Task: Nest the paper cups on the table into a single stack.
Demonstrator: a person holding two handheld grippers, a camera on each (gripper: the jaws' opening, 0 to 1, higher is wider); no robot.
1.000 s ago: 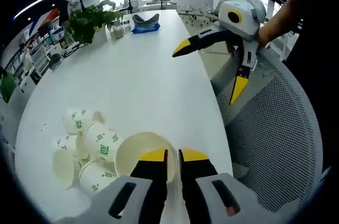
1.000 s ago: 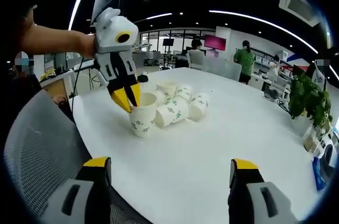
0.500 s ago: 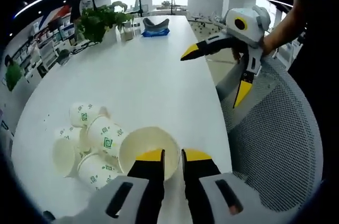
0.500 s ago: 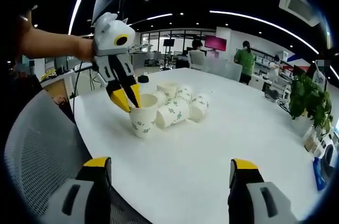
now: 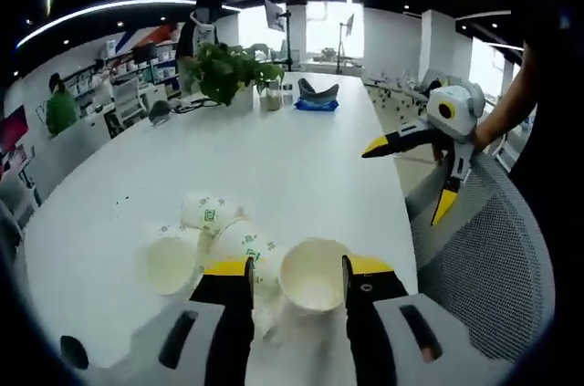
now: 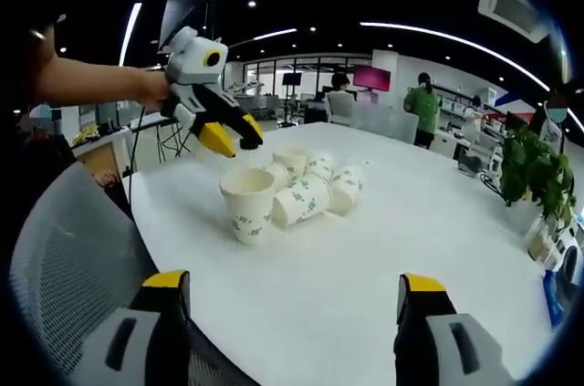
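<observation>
An upright white paper cup (image 5: 315, 278) with green print stands on the white table (image 5: 274, 158), seen between the open jaws of my left gripper (image 5: 299, 267). In the right gripper view the left gripper (image 6: 235, 141) hovers just above and behind that cup (image 6: 248, 206), not touching it. Several more cups lie on their sides in a cluster (image 5: 214, 231) beside it, also seen in the right gripper view (image 6: 315, 185). My right gripper (image 6: 292, 284) is wide open with nothing in it, near the table edge; the left gripper view shows it (image 5: 406, 183) off to the right.
A grey mesh chair (image 5: 493, 249) stands at the table's edge under the right gripper. At the far end sit a potted plant (image 5: 228, 71) and a blue-and-grey object (image 5: 318, 96). People stand in the office behind (image 6: 424, 103).
My left gripper was shut on the upright cup's rim; it has opened, let go and lifted clear. The cup stays standing. The right gripper has held still.
</observation>
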